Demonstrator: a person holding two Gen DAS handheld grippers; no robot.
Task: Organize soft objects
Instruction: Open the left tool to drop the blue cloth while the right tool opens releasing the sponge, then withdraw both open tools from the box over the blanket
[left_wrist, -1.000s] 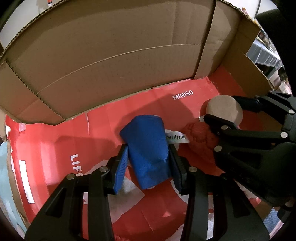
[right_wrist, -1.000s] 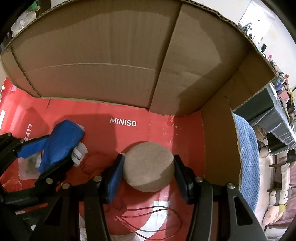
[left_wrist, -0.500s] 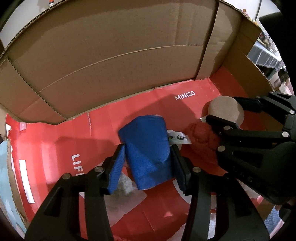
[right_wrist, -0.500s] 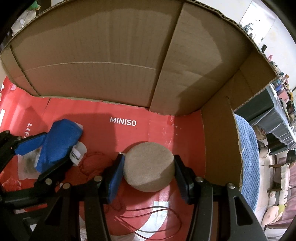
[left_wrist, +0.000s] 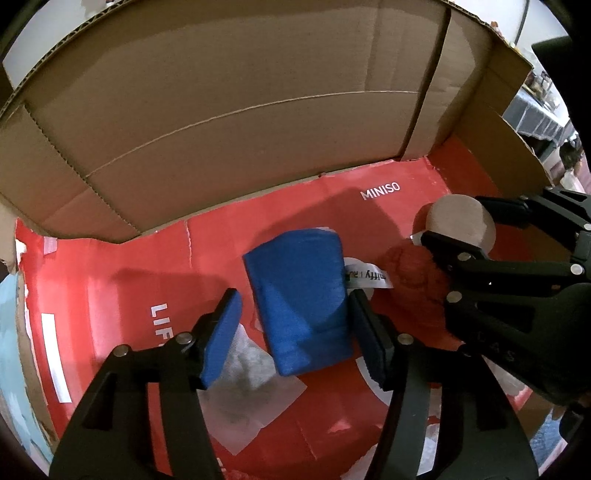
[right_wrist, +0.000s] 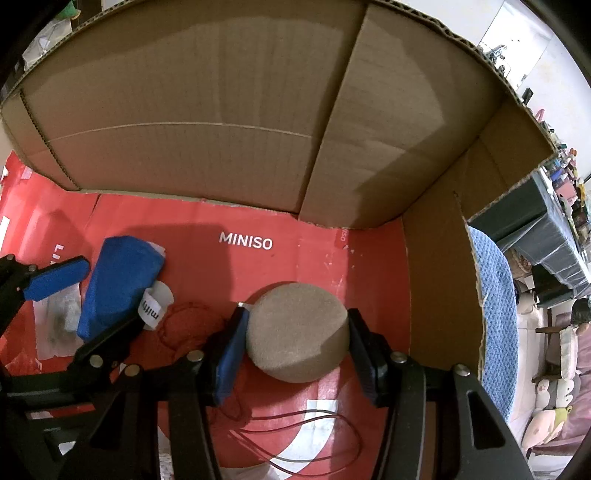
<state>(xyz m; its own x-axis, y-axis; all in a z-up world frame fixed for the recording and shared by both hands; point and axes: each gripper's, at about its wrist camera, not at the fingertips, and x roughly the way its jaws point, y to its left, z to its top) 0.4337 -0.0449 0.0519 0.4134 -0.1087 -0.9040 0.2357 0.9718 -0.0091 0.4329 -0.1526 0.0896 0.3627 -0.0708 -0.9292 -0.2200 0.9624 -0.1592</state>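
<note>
A blue soft pouch (left_wrist: 303, 295) with a white tag (left_wrist: 365, 277) lies on the red floor of a cardboard box. My left gripper (left_wrist: 295, 339) straddles it and its jaws are opening. The left pad (left_wrist: 221, 339) stands clear of the pouch, and the right pad sits right beside it. A round tan foam disc (right_wrist: 299, 332) rests on the red floor with my right gripper (right_wrist: 297, 350) shut on it, a pad on each side. Both also show in the other views: the disc (left_wrist: 458, 218) and the pouch (right_wrist: 118, 284).
Tall cardboard walls (right_wrist: 207, 110) enclose the back and right side. A red MINISO sheet (left_wrist: 376, 192) lines the floor. A red knitted piece (left_wrist: 410, 269) lies between pouch and disc. A grey-white packet (left_wrist: 251, 380) sits under my left gripper. A red cord loop (right_wrist: 295, 435) lies near.
The left gripper's jaws have spread, and its left pad has come away from the blue pouch, which stays on the floor. The right gripper and the disc have not moved.
</note>
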